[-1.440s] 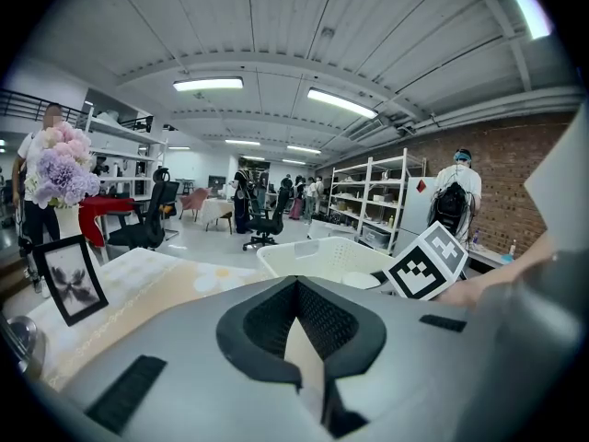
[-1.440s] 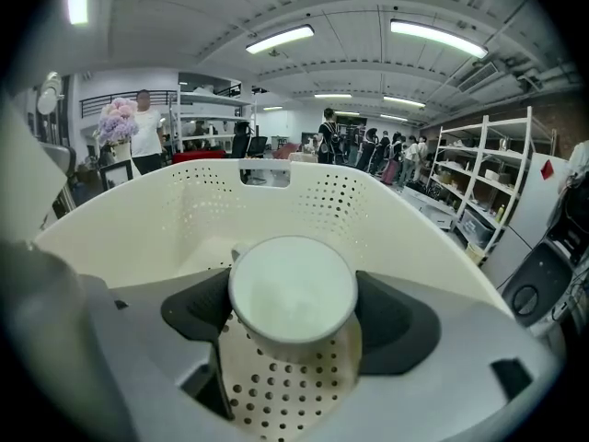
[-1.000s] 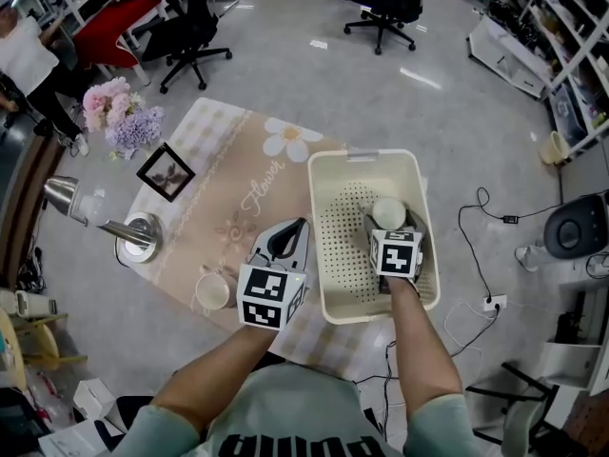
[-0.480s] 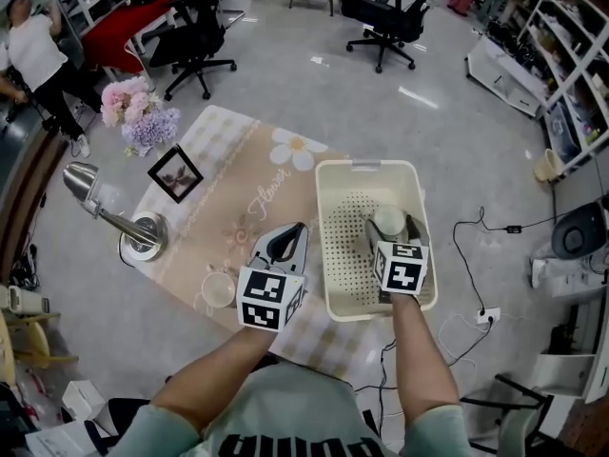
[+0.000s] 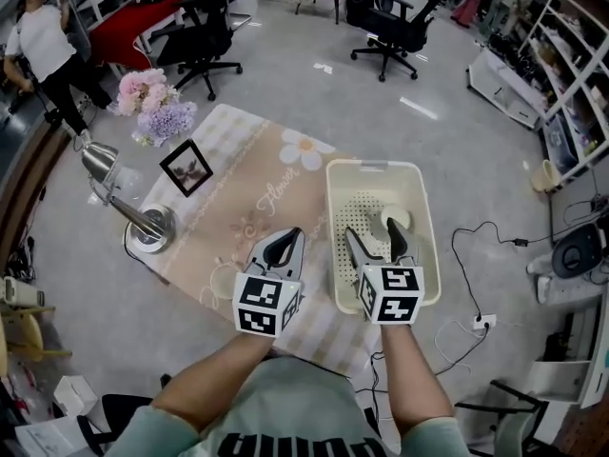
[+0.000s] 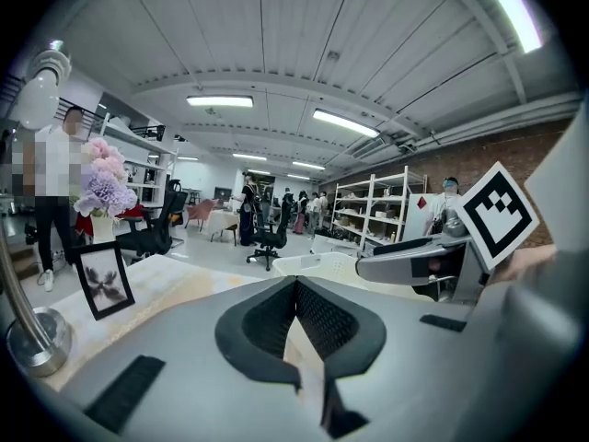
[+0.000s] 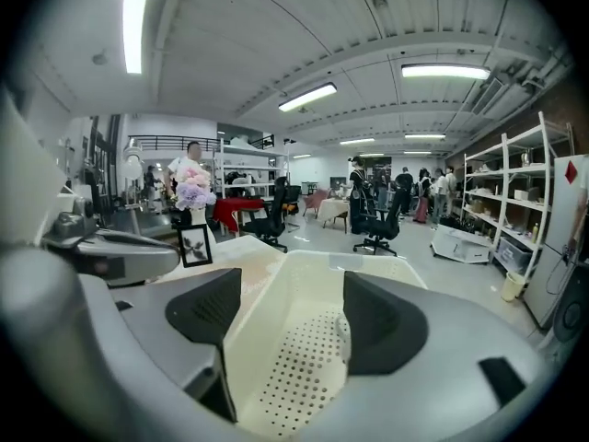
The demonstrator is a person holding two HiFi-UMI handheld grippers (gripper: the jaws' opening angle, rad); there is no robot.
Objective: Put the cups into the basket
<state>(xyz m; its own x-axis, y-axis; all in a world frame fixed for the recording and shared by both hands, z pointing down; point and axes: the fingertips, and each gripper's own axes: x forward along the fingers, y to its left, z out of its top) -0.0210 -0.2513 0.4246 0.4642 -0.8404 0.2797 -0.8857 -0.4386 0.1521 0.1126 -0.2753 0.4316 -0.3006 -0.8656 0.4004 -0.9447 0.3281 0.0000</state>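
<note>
A cream perforated basket [image 5: 336,255] stands at the right end of the table. A white cup [image 5: 396,219] lies inside it, partly hidden behind a finger of my right gripper [image 5: 373,236]. That gripper hovers open over the basket's near half with nothing between its fingers. In the right gripper view the basket [image 7: 293,366] fills the gap of the right gripper [image 7: 293,282], and the cup [image 7: 344,335] peeks out beside the right pad. My left gripper [image 5: 284,240] [image 6: 296,285] is shut and empty over the tablecloth. A second white cup [image 5: 221,278] sits on the table just left of it.
A silver desk lamp [image 5: 143,222], a black photo frame [image 5: 187,167] and a vase of flowers [image 5: 152,103] stand on the table's left part. Office chairs [image 5: 385,22] and a person [image 5: 43,46] are beyond. Cables [image 5: 476,246] lie on the floor at right.
My right gripper has let go of the cup, which stays in the basket, and has drawn back towards me with its jaws open. The left gripper has hardly moved.
</note>
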